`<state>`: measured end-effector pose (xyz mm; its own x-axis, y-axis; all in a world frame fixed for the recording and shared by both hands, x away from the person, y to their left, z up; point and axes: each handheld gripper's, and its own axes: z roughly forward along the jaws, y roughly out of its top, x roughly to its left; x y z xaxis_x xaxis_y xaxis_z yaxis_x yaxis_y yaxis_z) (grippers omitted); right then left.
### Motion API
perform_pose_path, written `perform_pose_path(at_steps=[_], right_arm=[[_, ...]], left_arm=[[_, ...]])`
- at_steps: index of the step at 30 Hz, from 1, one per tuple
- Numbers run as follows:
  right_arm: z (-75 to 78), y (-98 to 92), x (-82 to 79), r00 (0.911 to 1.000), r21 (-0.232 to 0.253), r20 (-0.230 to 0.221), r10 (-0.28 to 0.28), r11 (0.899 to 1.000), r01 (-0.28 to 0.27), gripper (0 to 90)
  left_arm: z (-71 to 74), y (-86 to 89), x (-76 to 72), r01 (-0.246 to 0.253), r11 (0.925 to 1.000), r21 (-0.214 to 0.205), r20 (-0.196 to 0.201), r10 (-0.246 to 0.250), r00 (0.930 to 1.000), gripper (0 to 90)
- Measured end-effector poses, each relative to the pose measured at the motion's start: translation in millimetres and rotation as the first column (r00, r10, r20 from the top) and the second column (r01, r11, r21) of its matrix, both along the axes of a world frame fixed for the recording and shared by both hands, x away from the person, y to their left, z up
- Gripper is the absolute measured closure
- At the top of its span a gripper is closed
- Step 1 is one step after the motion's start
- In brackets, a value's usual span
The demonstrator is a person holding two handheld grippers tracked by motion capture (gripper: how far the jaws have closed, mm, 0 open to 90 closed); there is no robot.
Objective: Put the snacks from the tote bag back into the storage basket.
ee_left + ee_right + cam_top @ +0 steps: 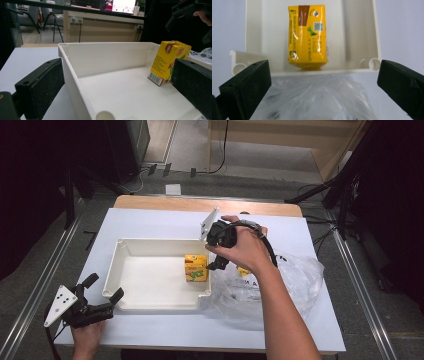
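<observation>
A yellow juice carton [195, 268] [168, 61] [308, 37] stands upright in the white tray [150, 241] [100, 45] [352, 70], against its right wall. My right gripper [220, 255] [324, 75] hovers just right of the carton, over the tray's right rim and the edge of a clear plastic bag [285, 285] [317, 97]. Its jaws are wide open with nothing between them. My left gripper [106, 287] [117, 72] rests at the tray's near left corner, open, with its jaws either side of the corner wall and apart from it.
A second yellow item [243, 271] shows through the crumpled bag, right of the tray. The white table top [150, 220] ends in a wooden strip at the back. In the left gripper view the other gripper [187, 10] hangs at the top right.
</observation>
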<state>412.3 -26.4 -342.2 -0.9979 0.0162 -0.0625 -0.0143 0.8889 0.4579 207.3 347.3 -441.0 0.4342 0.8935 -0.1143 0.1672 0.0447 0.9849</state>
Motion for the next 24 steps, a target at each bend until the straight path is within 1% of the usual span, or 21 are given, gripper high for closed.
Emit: perform_pose_path(at_steps=[3,5,9,13,15,19,24], right_arm=[[2.4,-10.0,-1.8,0.9999,0.002,0.006,-0.013,1.0,0.013,0.0],[3.3,-16.0,-2.9,0.9997,0.005,-0.001,-0.023,1.0,0.023,0.3],[4.0,-27.2,-5.8,0.999,0.009,0.008,-0.044,0.999,0.044,2.6],[2.2,-39.5,-8.6,0.998,0.009,0.007,-0.062,0.998,0.062,4.5],[1.1,-45.7,-9.8,0.9972,0.003,-0.012,-0.074,0.997,0.074,5.2],[-2.3,-58.7,-11.9,0.9958,0.013,-0.002,-0.091,0.996,0.091,7.2],[-6.6,-73.6,-15.4,0.9929,0.017,-0.008,-0.119,0.993,0.119,8.6]], left_arm=[[0.0,0.1,0.0,0.0,1.0,0.001,-0.001,0.0,1.0,0.0],[0.0,0.2,-0.1,0.0,1.0,0.001,0.0,0.0,1.0,0.0],[0.0,0.5,-0.1,-0.001,1.0,-0.002,-0.001,0.001,1.0,0.0],[-0.1,0.7,-0.1,-0.002,1.0,-0.002,-0.001,0.002,1.0,0.0],[-0.1,0.7,-0.1,-0.003,1.0,-0.002,-0.001,0.003,1.0,0.0],[-0.1,1.3,-0.1,-0.002,1.0,-0.003,-0.002,0.002,1.0,0.0],[-0.1,2.3,0.0,-0.003,0.9999,-0.011,-0.002,0.003,1.0,0.0]])
